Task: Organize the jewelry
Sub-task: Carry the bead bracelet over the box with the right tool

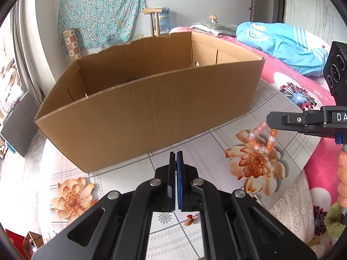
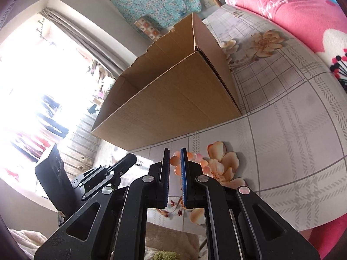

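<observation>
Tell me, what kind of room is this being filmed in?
Most likely a bedroom in a home. A bed with a pink floral blanket and folded blue clothing sits beside the flowered tablecloth, and a curtained window lights the room.

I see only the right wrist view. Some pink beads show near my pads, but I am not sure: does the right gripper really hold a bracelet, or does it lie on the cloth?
Observer: The left wrist view shows it from the side. The bead bracelet hangs as a loop from the tip of the right gripper, so it is held. It seems to be off the flowered cloth.
Operator: Good. In my view the left gripper is small. Is it open?
Observer: No. In its own view the left gripper has its pads pressed together, and I cannot make out anything between them.
</observation>
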